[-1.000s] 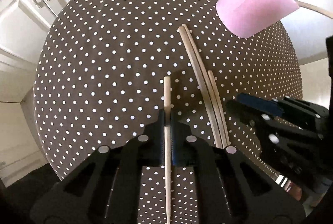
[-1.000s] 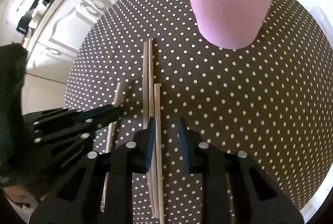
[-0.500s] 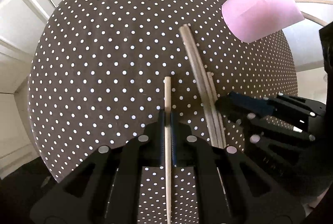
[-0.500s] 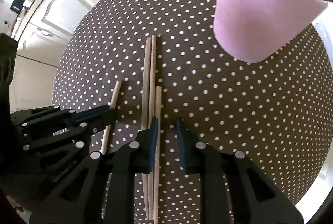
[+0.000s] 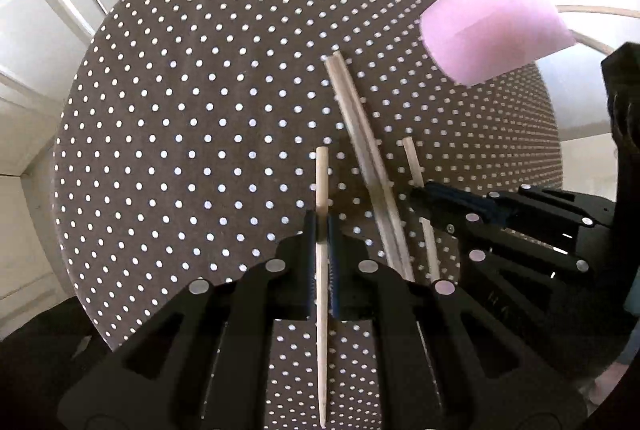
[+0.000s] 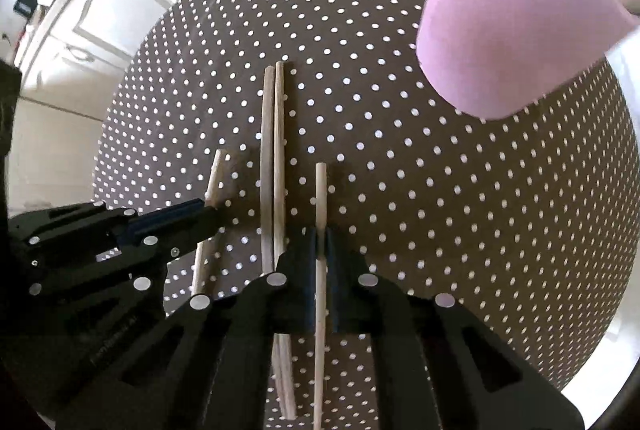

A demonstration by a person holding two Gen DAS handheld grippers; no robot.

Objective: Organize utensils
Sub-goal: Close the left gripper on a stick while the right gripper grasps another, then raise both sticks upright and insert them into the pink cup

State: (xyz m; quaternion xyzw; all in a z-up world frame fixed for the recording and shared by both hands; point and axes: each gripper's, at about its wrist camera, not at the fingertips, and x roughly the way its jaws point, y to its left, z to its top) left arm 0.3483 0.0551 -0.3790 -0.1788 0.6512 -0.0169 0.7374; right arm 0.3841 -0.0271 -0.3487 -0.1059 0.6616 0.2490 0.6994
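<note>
Here, left tongs (image 5: 321,226) clamping one chopstick (image 5: 322,190), right tongs (image 6: 320,236) level alongside, pinching another chopstick (image 6: 320,190)

Pale wooden chopsticks (image 5: 322,190) between black, blue-padded fingers (image 5: 309,230); brown, white-dotted counter (image 5: 180,130) beneath; pink cup (image 6: 516,18) ahead, right of them; white cabinets (image 5: 52,6) beyond.
</note>
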